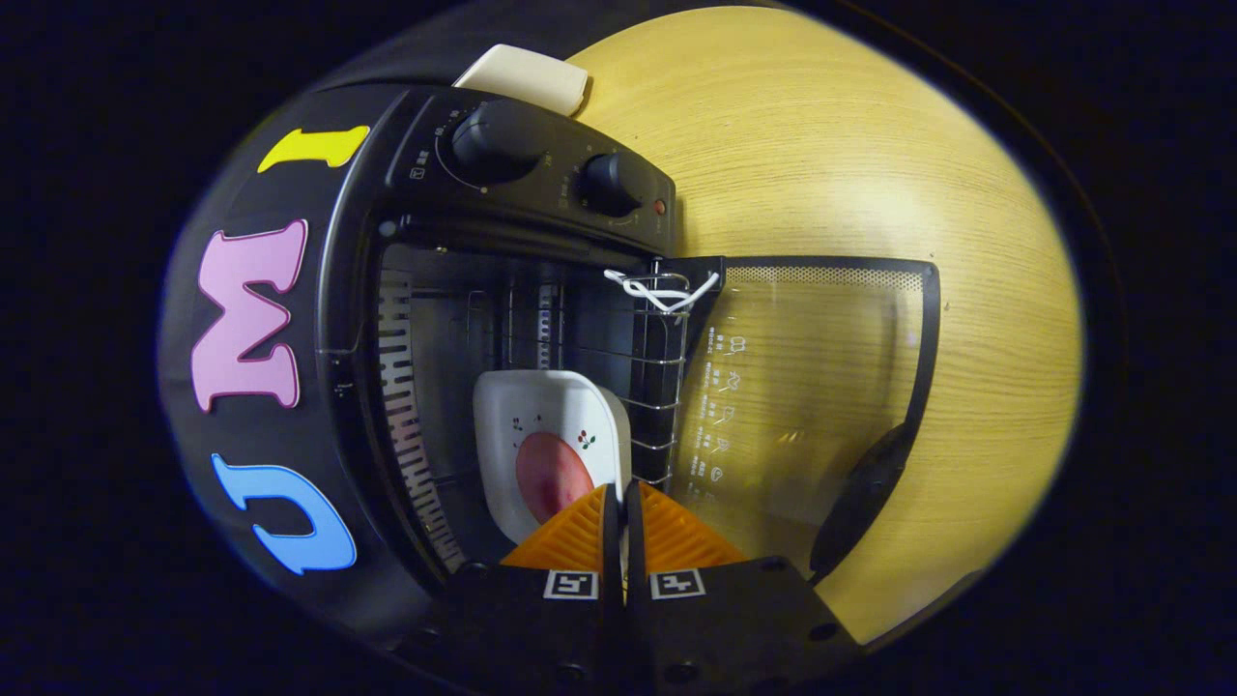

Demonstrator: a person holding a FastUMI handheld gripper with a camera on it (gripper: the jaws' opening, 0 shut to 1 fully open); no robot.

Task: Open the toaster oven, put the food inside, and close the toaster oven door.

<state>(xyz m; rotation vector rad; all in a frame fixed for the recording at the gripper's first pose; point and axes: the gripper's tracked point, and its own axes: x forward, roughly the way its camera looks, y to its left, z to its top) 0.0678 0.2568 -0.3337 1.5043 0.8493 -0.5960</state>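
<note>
Wooden table [870,145], fingers [570,536] pinching plate [541,435]

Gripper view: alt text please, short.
Tongs shut on the rim of a white plate with reddish food, holding it inside the open toaster oven. The glass door lies open on a wooden table.

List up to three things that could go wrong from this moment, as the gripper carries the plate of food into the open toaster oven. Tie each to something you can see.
1. The gripper is shut on the white plate by its rim alone; the plate could tilt and the food slide off.
2. The plate may catch on the wire rack while going in.
3. The glass door lies open beside the fingers; withdrawing carelessly could knock it.
</note>
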